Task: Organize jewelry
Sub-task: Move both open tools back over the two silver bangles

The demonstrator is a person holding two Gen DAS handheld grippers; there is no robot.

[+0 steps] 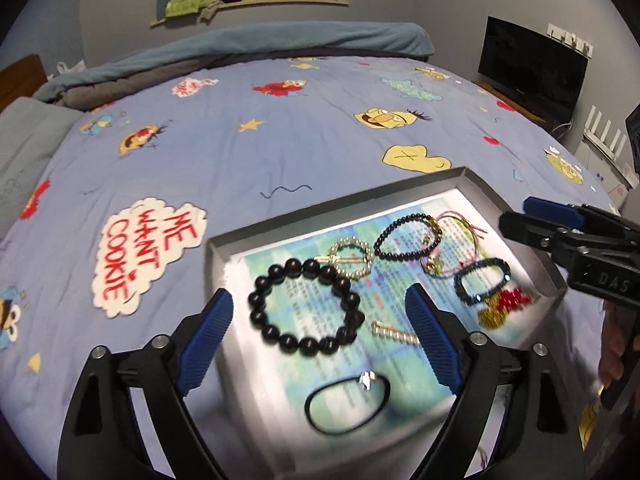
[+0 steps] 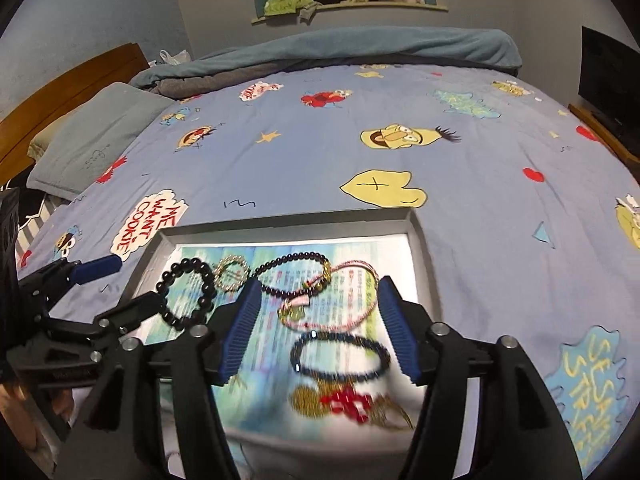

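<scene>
A grey tray (image 1: 344, 200) lined with printed paper lies on the bed and holds jewelry. A big black bead bracelet (image 1: 305, 307) lies between the fingers of my open, empty left gripper (image 1: 320, 304). A pearl ring brooch (image 1: 351, 258), a small dark bead bracelet (image 1: 408, 236), a pink cord (image 1: 460, 228), a dark blue bracelet (image 1: 480, 280), a red and gold piece (image 1: 508, 304), a gold clip (image 1: 394, 333) and a black hair tie (image 1: 348, 404) also lie in it. My right gripper (image 2: 318, 300) is open above the pink cord (image 2: 336, 300) and dark blue bracelet (image 2: 340, 356).
The tray (image 2: 420, 236) sits on a blue cartoon-print bedspread (image 1: 280, 140). A rolled blanket (image 1: 280, 44) lies at the far side, a grey pillow (image 2: 96, 132) at the left. A black TV (image 1: 532, 68) stands to the right.
</scene>
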